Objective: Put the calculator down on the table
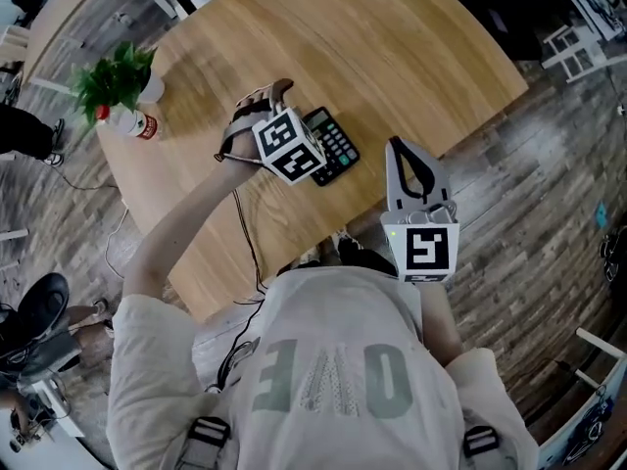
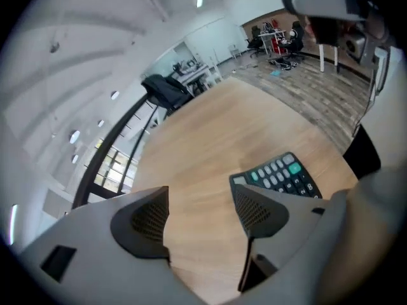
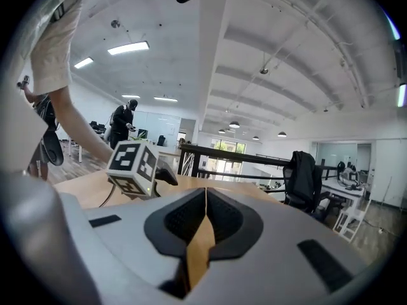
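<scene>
Steeply down from overhead onto the worktop [image 1: 392, 57]. Close along the left hand-held gripper [image 2: 200, 218], tilted down at that same worktop; along the right hand-held gripper [image 3: 205, 224], nearly level.

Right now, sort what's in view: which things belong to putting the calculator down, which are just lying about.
Job: calculator, lying on the table; left gripper, open and empty; right gripper, shut.
Lying about: potted plant; small white bottle.
</scene>
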